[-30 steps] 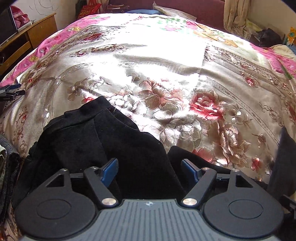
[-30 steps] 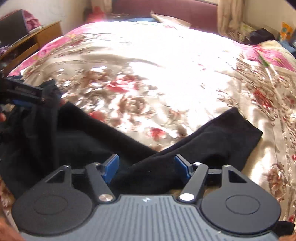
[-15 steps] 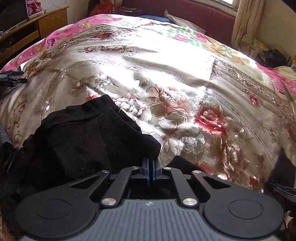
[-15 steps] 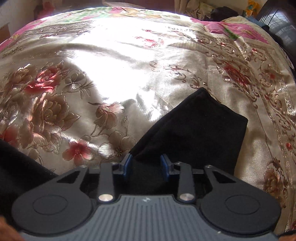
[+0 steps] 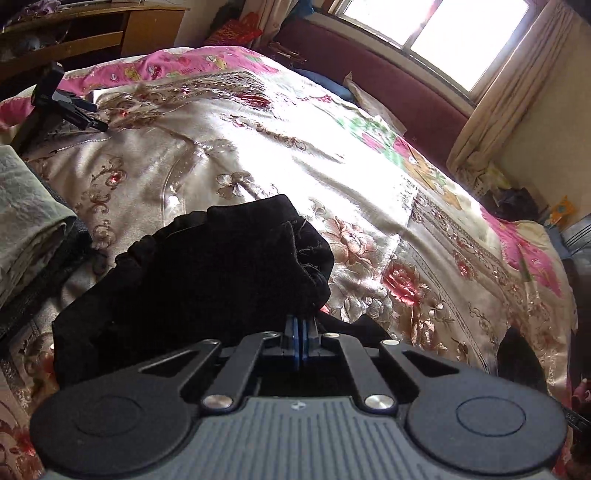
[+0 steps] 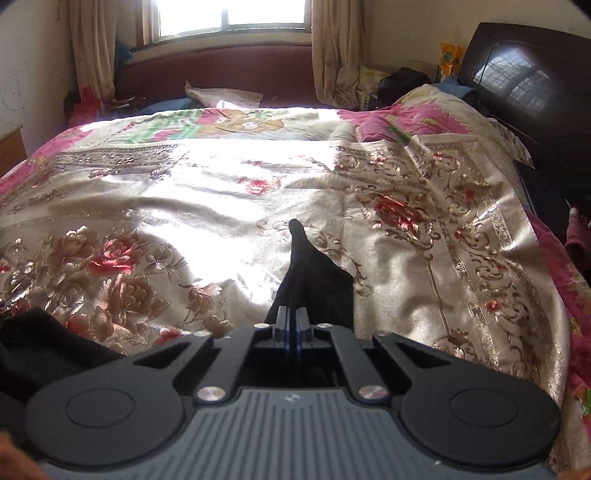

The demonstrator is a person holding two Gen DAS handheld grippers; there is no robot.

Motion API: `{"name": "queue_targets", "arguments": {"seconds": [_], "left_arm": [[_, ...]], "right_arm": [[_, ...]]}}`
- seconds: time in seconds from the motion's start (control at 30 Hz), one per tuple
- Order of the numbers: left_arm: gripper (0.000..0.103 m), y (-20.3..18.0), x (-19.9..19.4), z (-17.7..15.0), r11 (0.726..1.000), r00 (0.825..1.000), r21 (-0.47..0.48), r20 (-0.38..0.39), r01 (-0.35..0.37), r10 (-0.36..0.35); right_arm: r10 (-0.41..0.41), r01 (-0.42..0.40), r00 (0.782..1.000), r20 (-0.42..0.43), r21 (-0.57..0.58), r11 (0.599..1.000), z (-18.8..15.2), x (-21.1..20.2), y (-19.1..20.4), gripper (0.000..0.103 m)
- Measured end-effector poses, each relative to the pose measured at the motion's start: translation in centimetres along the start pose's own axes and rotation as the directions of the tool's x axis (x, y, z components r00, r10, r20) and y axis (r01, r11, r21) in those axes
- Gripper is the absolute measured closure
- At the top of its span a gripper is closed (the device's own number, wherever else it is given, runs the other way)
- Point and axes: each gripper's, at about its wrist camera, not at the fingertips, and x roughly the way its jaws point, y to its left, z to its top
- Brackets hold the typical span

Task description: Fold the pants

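Note:
The black pants lie bunched on the floral bedspread. My left gripper is shut on the waist end of the pants, and the cloth rises in a heap in front of it. My right gripper is shut on a leg end of the pants, which stands up in a narrow point above the spread. More black cloth shows at the lower left of the right wrist view.
Folded grey cloth lies at the left bed edge. A black stand sits at the far left. A wooden desk stands at the back left, a dark red headboard under the window, and a dark cabinet at the right.
Both grippers closed on the pants, the left on the waist end and the right on a leg end, and both lifted, so the views now tilt up toward the window.

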Motion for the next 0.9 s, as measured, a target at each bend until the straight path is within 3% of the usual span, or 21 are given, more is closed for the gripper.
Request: {"name": "queue_targets", "arguments": {"seconds": [0.13,0.23,0.43,0.53,0.6,0.67,0.9], "left_arm": [[0.083,3.0,-2.1,-2.5,0.999,1.0,-0.049,0.013,0.022,-0.022],[0.083,5.3,-2.4,-5.1,0.995,1.0,-0.095,-0.019,0.011,-0.013],[0.083,8.9,-1.1,-9.6,0.987,0.991,-0.148,-0.127,-0.067,0.049],[0.081,8.9,-1.8,-9.7,0.992,0.995,-0.122,-0.093,-0.044,0.033],[0.074,8.6,-2.4,-9.1,0.996,0.998,-0.09,-0.058,-0.026,0.021],[0.054,8.4,-2.7,-8.4,0.997,1.0,-0.07,-0.024,-0.02,0.018],[0.051,9.2,-1.7,-6.5,0.993,0.998,-0.101,0.006,-0.056,0.057]], "right_arm": [[0.0,0.0,0.999,0.036,0.026,1.0,-3.1,-3.7,-1.2,0.102],[-0.02,0.018,0.999,0.042,0.035,0.999,-6.1,-5.8,-1.7,0.103],[0.014,-0.011,0.997,-0.078,0.043,0.999,-10.7,-5.1,-1.9,0.102],[0.038,-0.037,0.996,-0.083,0.006,0.999,-10.8,-5.0,-1.1,0.092],[0.042,-0.044,0.997,-0.064,-0.033,0.999,-10.2,-5.0,-0.4,0.061],[0.055,-0.058,0.998,-0.037,-0.085,0.995,-9.4,-4.7,0.7,0.047],[0.048,-0.069,0.996,-0.077,-0.288,0.955,-6.9,0.7,5.0,0.047]]}}
